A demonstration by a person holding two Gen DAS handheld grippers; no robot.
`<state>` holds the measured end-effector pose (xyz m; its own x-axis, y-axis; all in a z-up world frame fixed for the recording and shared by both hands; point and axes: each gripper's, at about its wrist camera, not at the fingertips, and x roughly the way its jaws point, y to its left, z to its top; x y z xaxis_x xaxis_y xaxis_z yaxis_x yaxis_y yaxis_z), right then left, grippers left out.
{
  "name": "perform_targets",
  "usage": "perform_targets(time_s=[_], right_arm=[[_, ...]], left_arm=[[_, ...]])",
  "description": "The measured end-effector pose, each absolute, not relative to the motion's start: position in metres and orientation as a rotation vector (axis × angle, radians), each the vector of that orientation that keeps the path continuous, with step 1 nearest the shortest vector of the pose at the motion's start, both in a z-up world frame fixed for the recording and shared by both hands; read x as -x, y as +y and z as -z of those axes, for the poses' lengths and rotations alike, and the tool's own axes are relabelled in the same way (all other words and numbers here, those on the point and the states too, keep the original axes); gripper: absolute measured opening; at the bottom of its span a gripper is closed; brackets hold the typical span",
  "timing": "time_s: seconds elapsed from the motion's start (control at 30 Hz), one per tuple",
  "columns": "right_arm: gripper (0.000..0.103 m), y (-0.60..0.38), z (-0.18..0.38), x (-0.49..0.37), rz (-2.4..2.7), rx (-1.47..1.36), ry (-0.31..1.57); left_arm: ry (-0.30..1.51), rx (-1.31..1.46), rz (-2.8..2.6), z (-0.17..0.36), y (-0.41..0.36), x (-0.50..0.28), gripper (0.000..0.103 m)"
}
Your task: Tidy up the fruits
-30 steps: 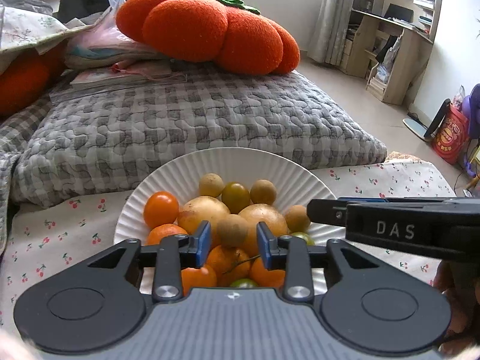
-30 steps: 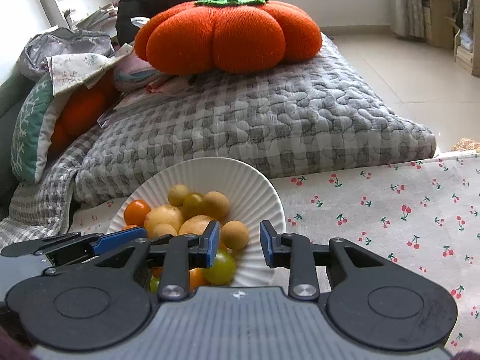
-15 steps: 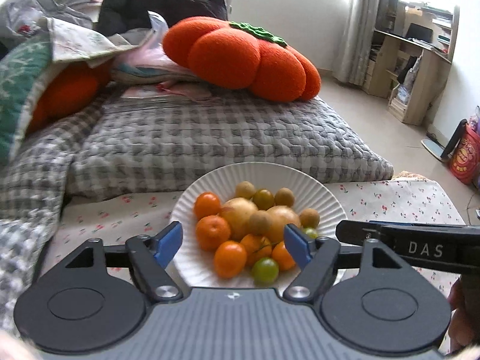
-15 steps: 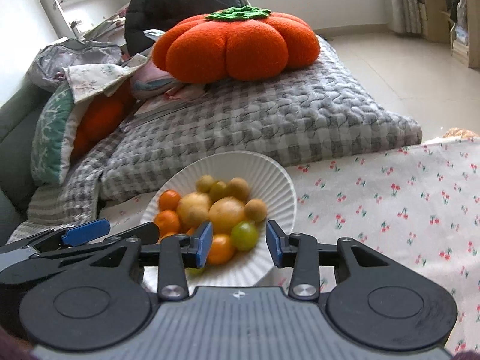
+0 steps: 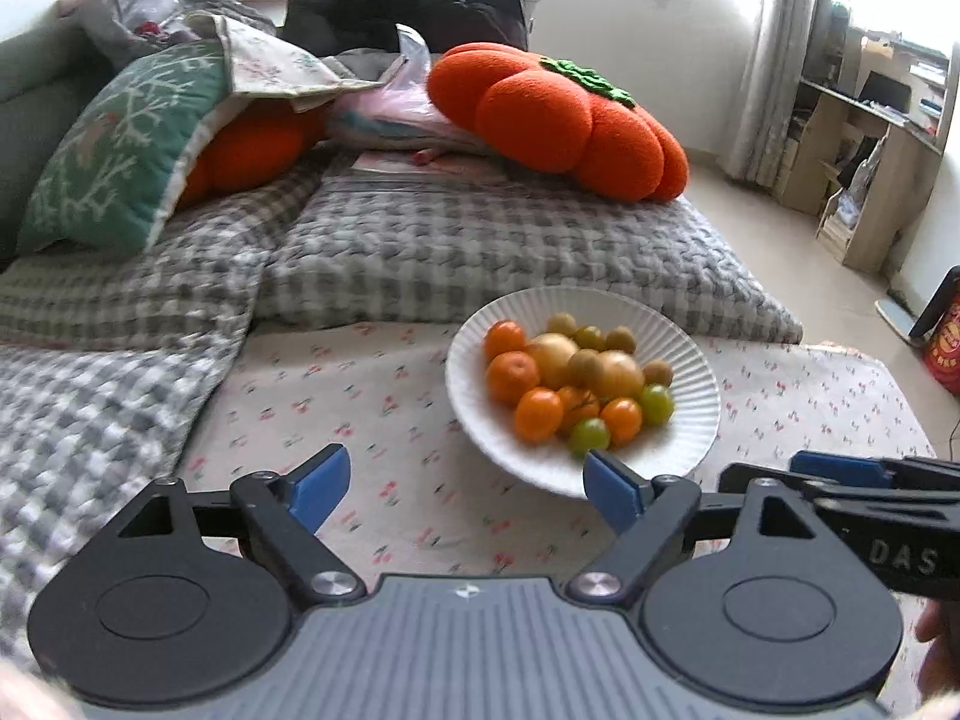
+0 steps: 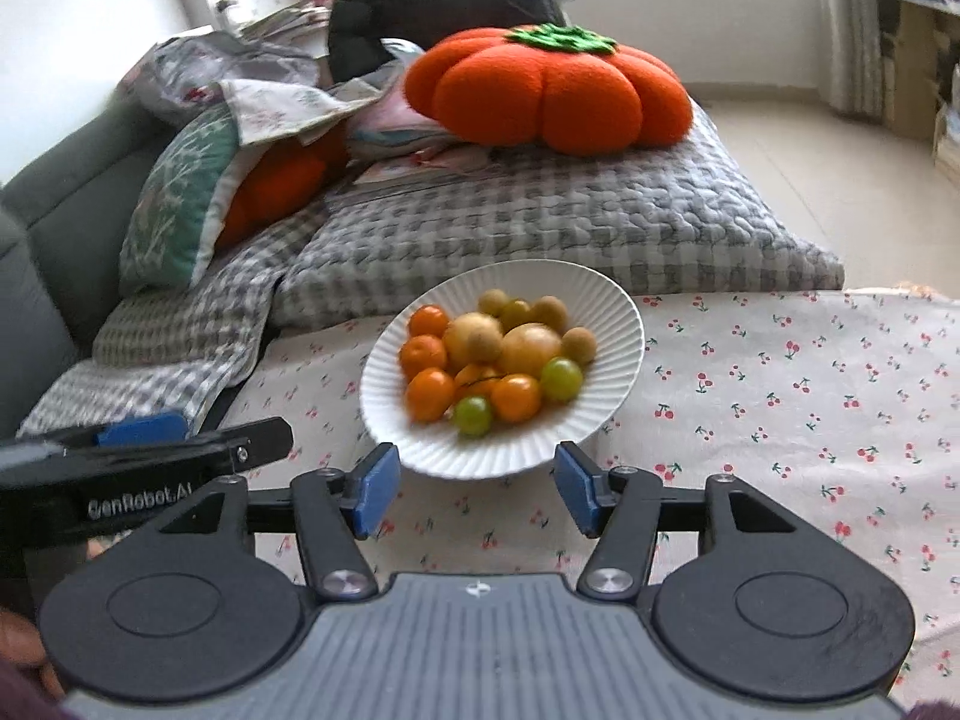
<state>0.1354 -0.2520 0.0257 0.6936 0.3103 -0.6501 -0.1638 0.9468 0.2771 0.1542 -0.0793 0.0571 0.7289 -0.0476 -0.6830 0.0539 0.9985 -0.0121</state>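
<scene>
Fruit sits piled on the white plate while left claw and right claw, jaws just spreading and empty, hover short of it, seemingly finished

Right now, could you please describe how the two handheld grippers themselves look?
Both are alike: the left gripper and right gripper have black linkage arms, blue flat finger pads, silver pivot screws and a grey ribbed body. White lettering reads "DAS" on the right one's side and "GenRobot.AI" on the left one's.
</scene>
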Motion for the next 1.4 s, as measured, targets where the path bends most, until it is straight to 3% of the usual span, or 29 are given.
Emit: perform_targets(time_s=[0.23,0.5,1.4], right_arm=[[0.076,-0.243,-0.044,-0.097,-0.256,-0.142,0.674],[0.103,-0.246,-0.047,-0.064,-0.191,-0.148,0.643],[0.103,-0.223,-0.045,-0.044,-0.169,0.002,0.585]], left_arm=[[0.706,-0.027,0.037,-0.074,-0.072,-0.110,0.097],[0.681,-0.032,0.024,-0.084,-0.068,-0.082,0.097],[0.703,-0.069,0.009,-0.063,-0.069,-0.067,0.097]])
